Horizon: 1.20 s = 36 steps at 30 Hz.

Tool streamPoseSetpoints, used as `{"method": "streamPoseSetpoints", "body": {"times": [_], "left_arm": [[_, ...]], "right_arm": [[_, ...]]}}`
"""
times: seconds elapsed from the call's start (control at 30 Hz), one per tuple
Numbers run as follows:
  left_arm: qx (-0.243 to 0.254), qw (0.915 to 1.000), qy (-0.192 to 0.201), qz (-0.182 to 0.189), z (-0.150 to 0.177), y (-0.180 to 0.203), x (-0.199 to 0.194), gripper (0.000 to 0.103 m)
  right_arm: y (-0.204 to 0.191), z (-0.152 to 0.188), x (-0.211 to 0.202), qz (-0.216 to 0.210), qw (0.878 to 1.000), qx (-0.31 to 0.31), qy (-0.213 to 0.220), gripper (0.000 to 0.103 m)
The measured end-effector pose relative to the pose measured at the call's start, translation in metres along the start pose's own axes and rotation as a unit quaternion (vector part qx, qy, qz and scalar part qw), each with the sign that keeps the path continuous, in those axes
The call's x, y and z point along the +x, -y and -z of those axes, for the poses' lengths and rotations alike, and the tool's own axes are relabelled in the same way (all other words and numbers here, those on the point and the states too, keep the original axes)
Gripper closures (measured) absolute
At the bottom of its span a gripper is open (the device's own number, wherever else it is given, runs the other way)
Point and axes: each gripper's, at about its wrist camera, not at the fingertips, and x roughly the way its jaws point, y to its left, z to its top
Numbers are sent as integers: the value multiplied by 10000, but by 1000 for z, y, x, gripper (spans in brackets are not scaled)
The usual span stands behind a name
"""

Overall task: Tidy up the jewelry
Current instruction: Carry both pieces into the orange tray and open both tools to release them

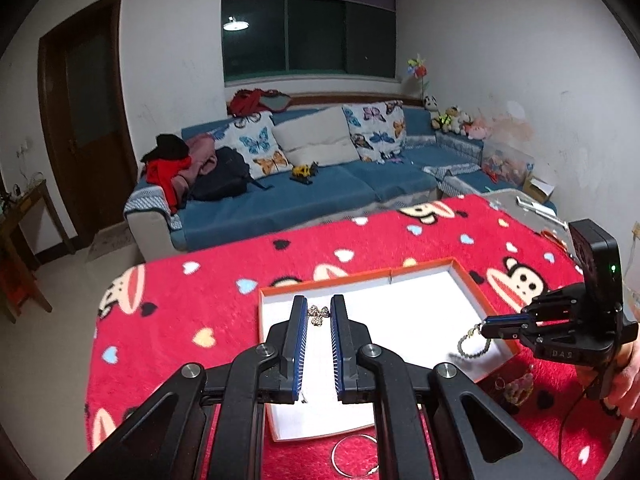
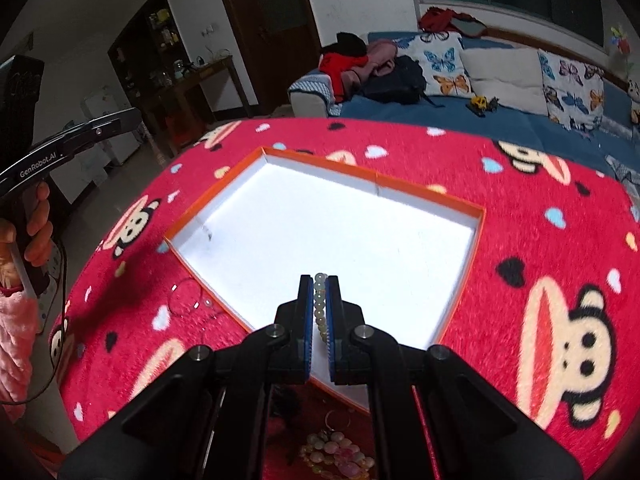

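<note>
A shallow white tray with an orange rim (image 1: 468, 280) lies on the red cartoon blanket; it also shows in the right wrist view (image 2: 478, 216). My left gripper (image 1: 319, 308) is shut on a small gold clover-shaped piece (image 1: 318, 314), held over the tray's left part. My right gripper (image 2: 319, 282) is shut on a pale bead bracelet (image 2: 320, 308) over the tray's near edge; in the left wrist view the bracelet (image 1: 474, 346) hangs from the right gripper (image 1: 486, 326).
A thin silver bangle (image 1: 354, 456) lies on the blanket beside the tray (image 2: 188, 298). More bead jewelry (image 2: 336, 452) lies under my right gripper, also seen in the left wrist view (image 1: 518, 386). A blue sofa (image 1: 300, 188) stands behind the table.
</note>
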Motion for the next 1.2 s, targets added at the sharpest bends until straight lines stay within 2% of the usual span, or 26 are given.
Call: {"method": "streamPoseSetpoints", "body": {"times": [0.23,0.57,0.9,0.97,1.03,1.1,1.17,1.2], "left_arm": [[-35,9990,-448,51,27,0,38,91],[-176,9928,-1176,166,81,0,92,91],[-238,9889,-1463,116,102,-1,106,89],[-274,9881,-1507,128,103,0,108,88],[-293,9884,-1486,111,104,0,107,84],[-325,9887,-1459,105,103,0,104,68],[-343,9896,-1391,92,103,1,99,60],[-335,9900,-1367,87,102,2,97,60]], "right_arm": [[7,9,14,32,9998,131,-165,96],[8,17,21,62,9994,207,-259,95],[7,21,17,50,9992,308,-242,92],[5,22,14,49,9992,323,-227,88],[3,25,9,1,9993,315,-219,75],[-3,27,2,6,9996,215,-174,70],[-9,30,-4,-104,9997,127,-187,65],[-12,31,-7,-176,9996,82,-196,57]]}}
